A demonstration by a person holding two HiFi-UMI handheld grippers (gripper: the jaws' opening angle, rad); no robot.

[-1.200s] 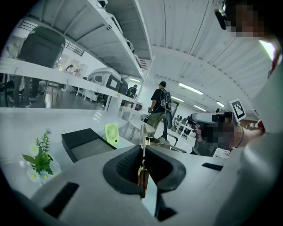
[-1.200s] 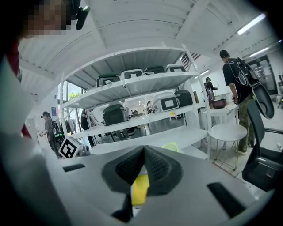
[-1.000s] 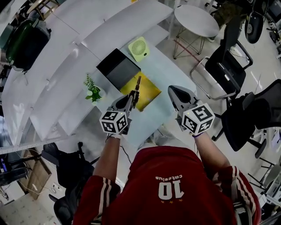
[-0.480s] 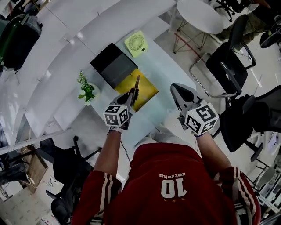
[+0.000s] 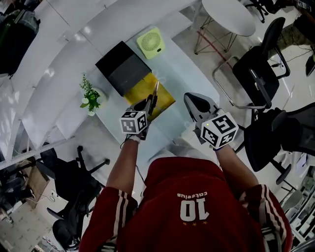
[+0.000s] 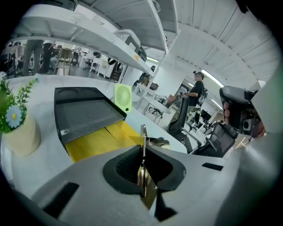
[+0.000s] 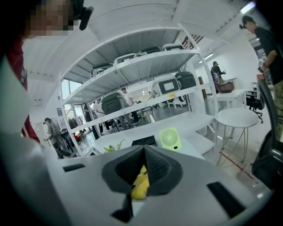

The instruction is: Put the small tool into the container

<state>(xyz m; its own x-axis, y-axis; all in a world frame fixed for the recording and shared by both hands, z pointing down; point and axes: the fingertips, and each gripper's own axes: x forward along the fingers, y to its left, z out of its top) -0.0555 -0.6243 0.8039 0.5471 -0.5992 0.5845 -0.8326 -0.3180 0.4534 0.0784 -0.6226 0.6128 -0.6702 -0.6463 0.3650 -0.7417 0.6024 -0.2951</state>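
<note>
My left gripper (image 5: 149, 103) (image 6: 143, 152) is shut on the small tool (image 5: 154, 92) (image 6: 143, 140), a thin metal piece held on edge that sticks out past the jaw tips. It hangs over the near part of the yellow container (image 5: 145, 92) (image 6: 98, 140), whose black lid (image 5: 122, 67) (image 6: 85, 112) covers the far part. My right gripper (image 5: 191, 100) (image 7: 143, 151) is to the right of the container over the pale table (image 5: 182, 74). Its jaws are shut with nothing between them.
A green fan (image 5: 151, 42) (image 6: 123, 97) (image 7: 169, 139) stands behind the container. A potted plant (image 5: 88, 96) (image 6: 15, 121) is at its left. White shelves (image 5: 54, 59) run along the back, and black chairs (image 5: 261, 74) and a round table (image 5: 231, 14) are at the right.
Both grippers have sunk toward the table. The left one has carried the tool down over the yellow container's near part. The jaws look the same.
</note>
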